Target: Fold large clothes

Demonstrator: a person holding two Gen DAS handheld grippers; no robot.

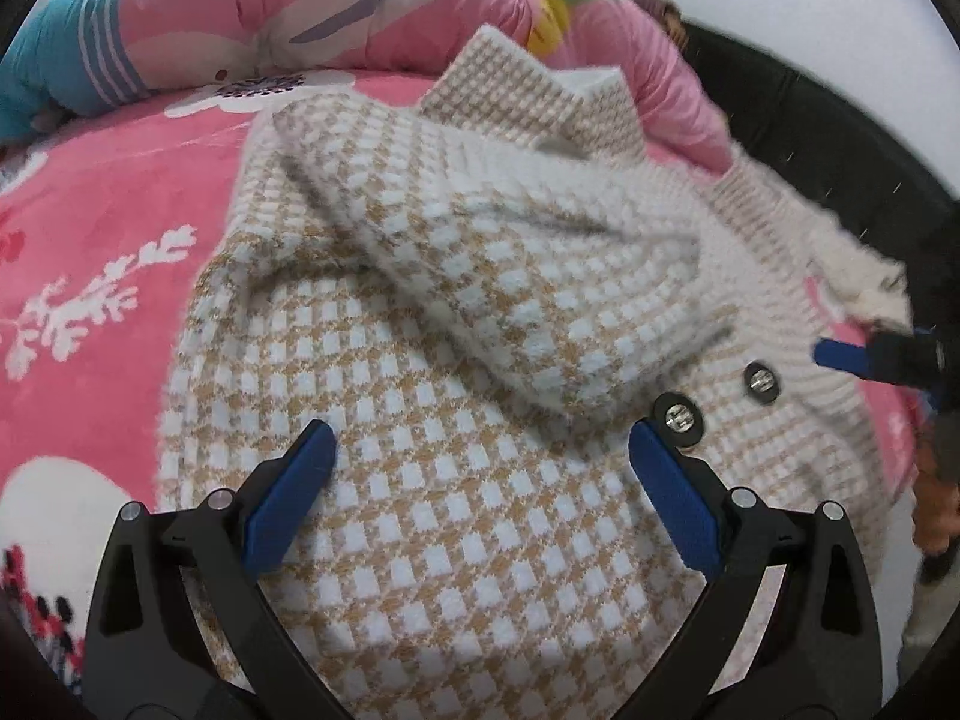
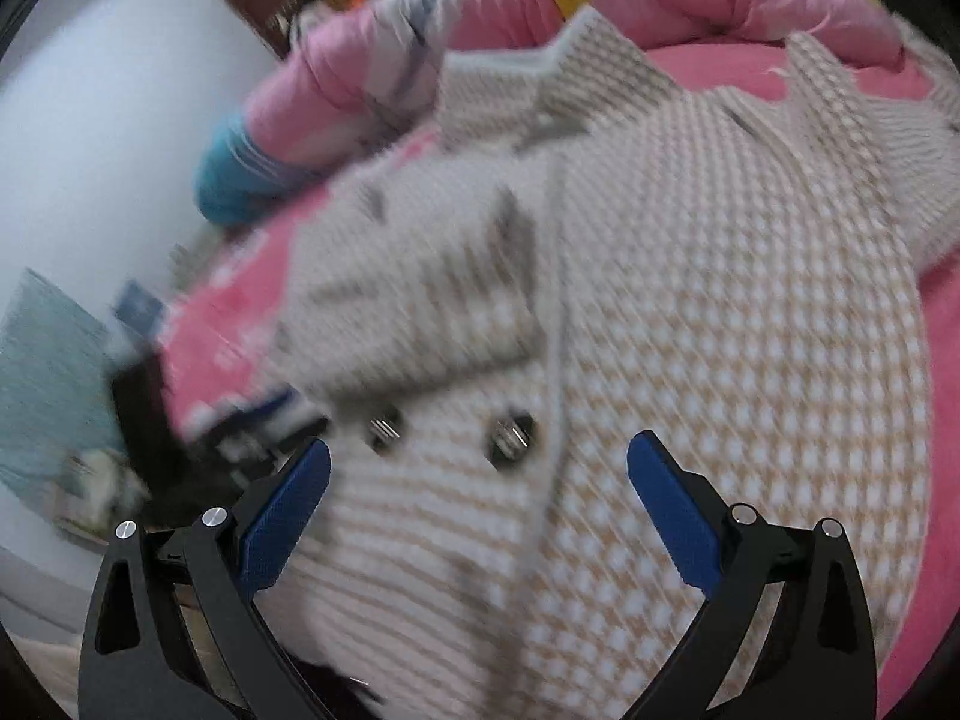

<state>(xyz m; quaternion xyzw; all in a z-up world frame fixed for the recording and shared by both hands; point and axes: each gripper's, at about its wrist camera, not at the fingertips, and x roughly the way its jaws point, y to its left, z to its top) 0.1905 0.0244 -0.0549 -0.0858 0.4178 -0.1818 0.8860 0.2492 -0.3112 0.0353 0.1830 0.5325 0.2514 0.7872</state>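
The tan-and-white checked knit cardigan [image 1: 480, 312] lies on the pink floral bedspread [image 1: 108, 216], one sleeve [image 1: 516, 252] folded across its front beside two dark buttons [image 1: 678, 420]. The left gripper [image 1: 480, 450] hovers above the fabric, jaws wide and empty. The right gripper [image 2: 480, 468] is likewise wide and empty over the blurred cardigan.

The coat [image 1: 456, 360] is a fuzzy, woolly knit, soft and matt, with glossy dark buttons [image 1: 678, 420] set with metallic centres. The bedspread [image 1: 108, 228] under it looks like plush fleece. The quilt [image 1: 288, 6] seems smooth cotton, though blur hides its texture in the right wrist view.
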